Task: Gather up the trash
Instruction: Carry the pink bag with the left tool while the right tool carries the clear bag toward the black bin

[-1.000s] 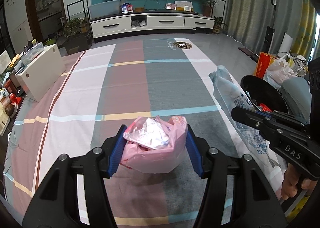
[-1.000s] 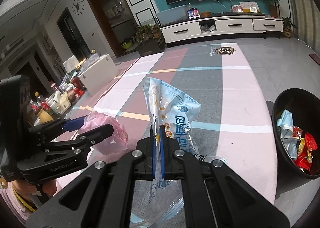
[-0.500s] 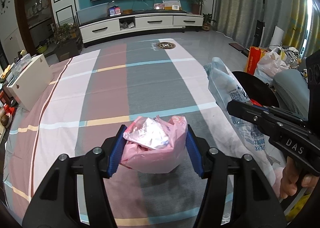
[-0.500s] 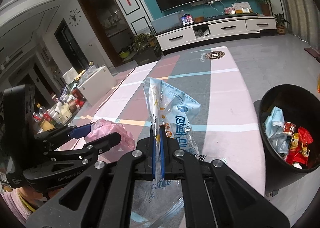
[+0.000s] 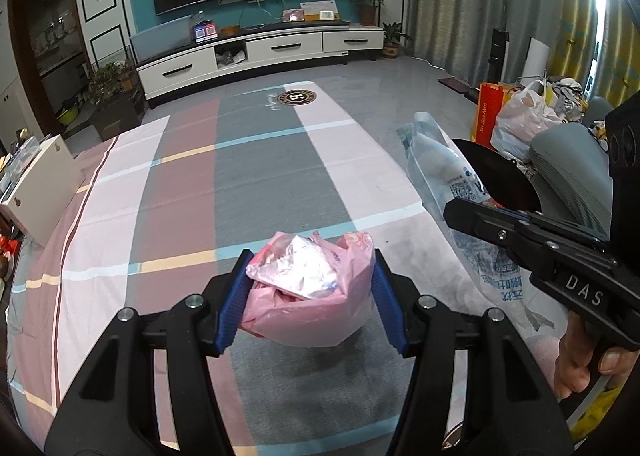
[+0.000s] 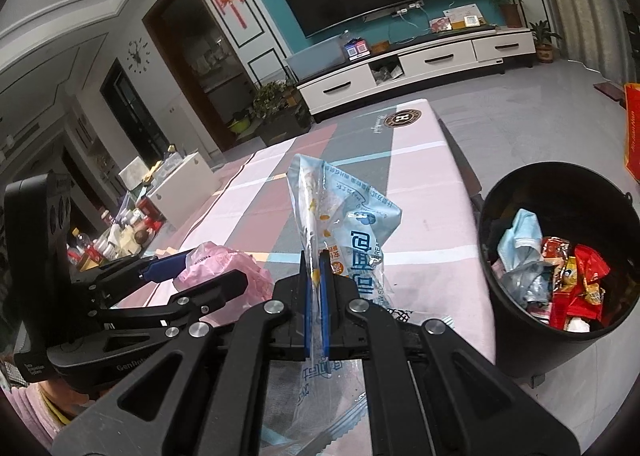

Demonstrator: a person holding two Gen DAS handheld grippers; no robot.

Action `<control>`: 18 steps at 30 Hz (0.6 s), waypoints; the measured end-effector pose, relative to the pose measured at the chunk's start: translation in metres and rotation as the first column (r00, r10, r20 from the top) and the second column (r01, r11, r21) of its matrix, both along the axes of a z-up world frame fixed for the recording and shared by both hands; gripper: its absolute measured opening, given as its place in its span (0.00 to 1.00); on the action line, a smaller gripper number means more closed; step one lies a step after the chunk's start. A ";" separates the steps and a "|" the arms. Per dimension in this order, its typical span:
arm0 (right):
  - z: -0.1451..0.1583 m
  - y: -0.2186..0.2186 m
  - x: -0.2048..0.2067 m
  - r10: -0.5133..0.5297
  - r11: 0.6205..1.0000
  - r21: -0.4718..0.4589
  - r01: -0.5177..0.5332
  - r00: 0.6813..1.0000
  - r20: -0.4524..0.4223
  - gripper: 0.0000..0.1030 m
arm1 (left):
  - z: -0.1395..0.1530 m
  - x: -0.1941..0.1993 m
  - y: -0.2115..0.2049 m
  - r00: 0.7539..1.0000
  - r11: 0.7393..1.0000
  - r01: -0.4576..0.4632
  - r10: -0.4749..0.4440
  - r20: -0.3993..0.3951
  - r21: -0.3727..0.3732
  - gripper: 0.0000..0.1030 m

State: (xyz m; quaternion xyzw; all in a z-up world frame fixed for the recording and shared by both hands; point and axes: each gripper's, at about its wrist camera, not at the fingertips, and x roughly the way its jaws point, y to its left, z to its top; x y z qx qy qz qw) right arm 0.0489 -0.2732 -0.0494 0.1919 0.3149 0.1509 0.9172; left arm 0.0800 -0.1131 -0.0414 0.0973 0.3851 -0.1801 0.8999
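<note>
My left gripper (image 5: 310, 296) is shut on a crumpled pink plastic bag (image 5: 312, 312) with silvery foil in its top, held above the plaid tablecloth (image 5: 260, 175). It also shows in the right wrist view (image 6: 224, 276). My right gripper (image 6: 316, 308) is shut on a clear blue-printed plastic wrapper (image 6: 352, 232), held upright; the wrapper shows at the right of the left wrist view (image 5: 444, 175). A black trash bin (image 6: 516, 344) with wrappers and a face mask inside stands beside the table's right edge, to the right of the right gripper.
A white box (image 5: 36, 187) and bottles (image 6: 104, 244) sit at the table's left side. Shopping bags (image 5: 520, 115) stand on the floor at the right. A TV cabinet (image 5: 260, 51) is along the far wall.
Both grippers have risen and tilted up with their loads still held. The bin now sits closer and lower right in the right wrist view.
</note>
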 end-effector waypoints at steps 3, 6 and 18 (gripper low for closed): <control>0.001 -0.009 -0.003 -0.020 1.000 0.007 0.020 1.000 0.004 0.05 | 0.000 0.001 -0.007 1.000 1.000 0.014 -0.014 0.002 0.003 0.57; 0.001 -0.019 -0.006 -0.040 0.999 0.013 0.040 0.999 0.006 0.05 | 0.001 0.000 -0.015 1.000 1.000 0.027 -0.027 0.004 0.005 0.57; -0.003 -0.059 -0.013 -0.113 0.993 0.025 0.113 0.994 0.004 0.05 | 0.002 0.001 -0.053 0.996 0.996 0.092 -0.092 0.004 0.014 0.57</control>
